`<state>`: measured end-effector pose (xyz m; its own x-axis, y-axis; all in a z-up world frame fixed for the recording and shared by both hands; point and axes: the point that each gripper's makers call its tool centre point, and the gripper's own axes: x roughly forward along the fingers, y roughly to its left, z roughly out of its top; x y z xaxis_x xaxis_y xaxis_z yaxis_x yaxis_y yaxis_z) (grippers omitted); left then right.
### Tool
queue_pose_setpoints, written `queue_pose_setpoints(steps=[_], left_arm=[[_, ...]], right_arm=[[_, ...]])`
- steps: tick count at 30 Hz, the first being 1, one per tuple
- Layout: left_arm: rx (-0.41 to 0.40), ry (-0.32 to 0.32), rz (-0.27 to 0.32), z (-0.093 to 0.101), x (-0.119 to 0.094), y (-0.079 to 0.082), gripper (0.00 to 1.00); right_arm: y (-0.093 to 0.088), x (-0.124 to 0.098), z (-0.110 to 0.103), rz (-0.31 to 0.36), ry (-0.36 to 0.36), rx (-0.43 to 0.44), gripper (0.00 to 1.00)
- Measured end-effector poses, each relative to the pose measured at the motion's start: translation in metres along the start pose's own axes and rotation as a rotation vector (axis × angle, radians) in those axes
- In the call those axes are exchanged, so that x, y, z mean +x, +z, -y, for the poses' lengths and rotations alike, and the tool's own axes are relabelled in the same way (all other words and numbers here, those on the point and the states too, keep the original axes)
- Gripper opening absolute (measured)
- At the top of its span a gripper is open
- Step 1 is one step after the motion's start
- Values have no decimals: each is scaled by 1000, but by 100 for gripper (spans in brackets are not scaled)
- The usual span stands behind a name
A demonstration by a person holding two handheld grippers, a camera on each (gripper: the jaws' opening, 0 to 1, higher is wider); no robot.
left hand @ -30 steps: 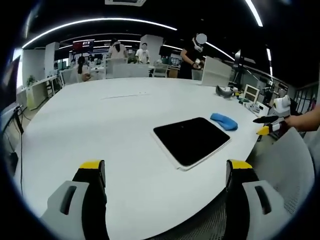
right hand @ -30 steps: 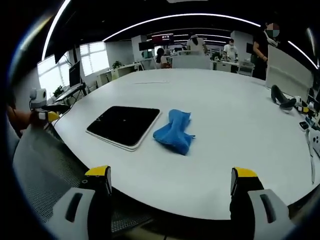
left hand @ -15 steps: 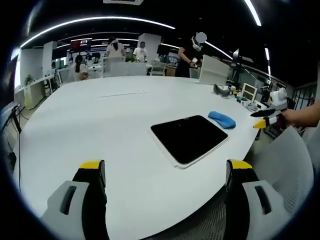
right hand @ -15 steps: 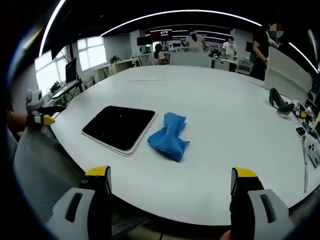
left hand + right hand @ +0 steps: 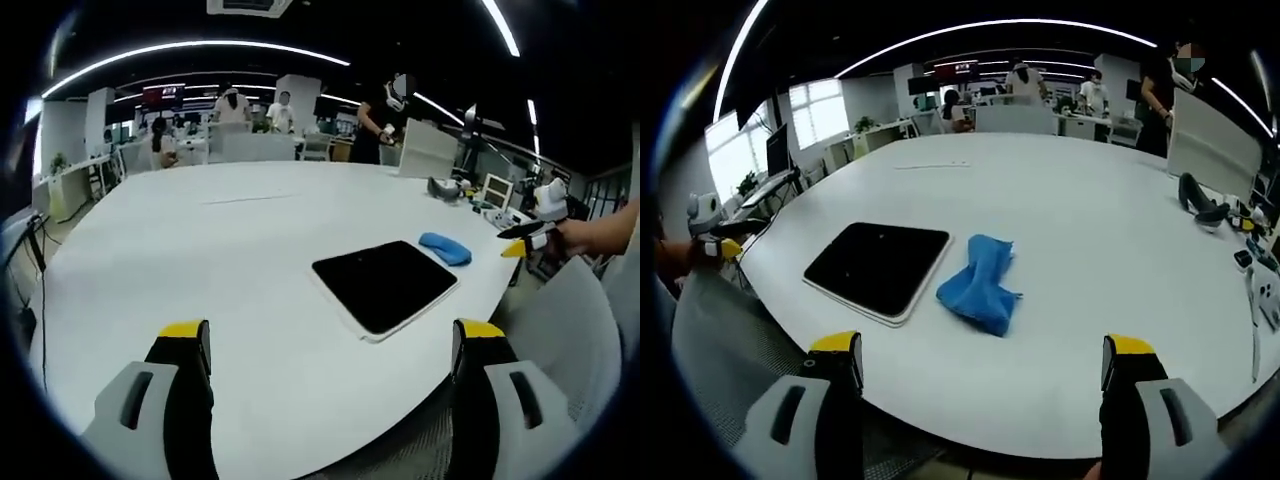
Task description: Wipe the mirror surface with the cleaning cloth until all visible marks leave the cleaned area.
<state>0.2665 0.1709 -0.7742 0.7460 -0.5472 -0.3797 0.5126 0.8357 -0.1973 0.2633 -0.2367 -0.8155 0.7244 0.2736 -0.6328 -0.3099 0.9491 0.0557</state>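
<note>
In the left gripper view the left gripper hangs at the bottom edge over the table, jaws spread wide, nothing between them; the mirror lies flat right of centre, the cloth just beyond its upper right corner; the right gripper shows at the right edge. In the right gripper view the right gripper is likewise agape and empty; the mirror sits left of centre, the cloth just beside its right edge; whether they touch is unclear.
</note>
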Motion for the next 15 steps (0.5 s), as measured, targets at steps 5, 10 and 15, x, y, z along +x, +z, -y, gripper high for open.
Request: queue_pose_setpoints(steps=[5,10,15], left_arm=[[63,34,-45,-7,1,-10,99],[70,43,-64,-9,1,-15,99],[59,85,-50,-14,-1,-14,99]], right_arm=[[-5,2,-5,-19,16,18,97],[-6,4,-10,-17,31,21,97],[-14,5,-18,-21,32,27,98]])
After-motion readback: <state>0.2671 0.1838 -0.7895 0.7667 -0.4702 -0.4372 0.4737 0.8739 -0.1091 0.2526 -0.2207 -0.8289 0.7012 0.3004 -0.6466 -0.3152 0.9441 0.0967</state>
